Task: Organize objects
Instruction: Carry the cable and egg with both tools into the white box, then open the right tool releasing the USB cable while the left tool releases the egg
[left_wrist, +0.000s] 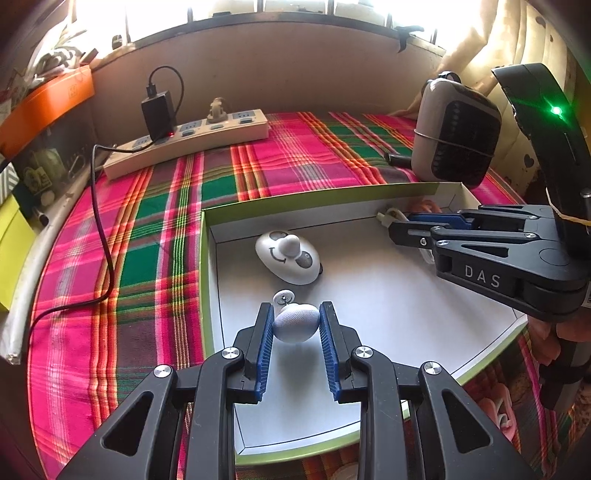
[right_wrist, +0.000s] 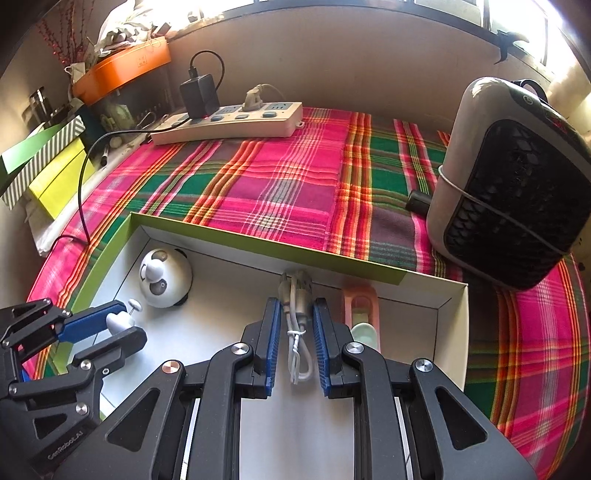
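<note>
L claw (left_wrist: 295, 321) clamped on a small pale-blue rounded piece (left_wrist: 296, 322), looks fabric-covered, w/ a little white suction cup (left_wrist: 283, 297) on a thin stem at its far end. Held low over the white floor of the green-edged box (left_wrist: 207, 280); can't tell if it touches the floor. Judged light, a bit soft, grippy weave, so low slip risk. Pads sit across its widest part, which looks the right place; stem seems flimsy, avoid pinching there.

R claw (right_wrist: 294, 314) narrow, closed on a bundled white cable w/ grey plug (right_wrist: 297, 295), cable loop hanging back between the pads. Plug end points at the box's far wall, near it. Judged light and floppy; tied bundle is the firm part to take, plug is stiff but may swivel.

Also in the box: white panda-face gadget (left_wrist: 288, 258) by the far-left corner, just beyond the L claw's piece, apart from it; a pink-and-mint item (right_wrist: 364, 317) just right of the R claw, near the far wall.

Box sits on a plaid cloth (left_wrist: 155, 229) over the worktop. Power strip (left_wrist: 192, 144) and small heater (right_wrist: 517, 184) stand outside the box, well apart from both claws.
</note>
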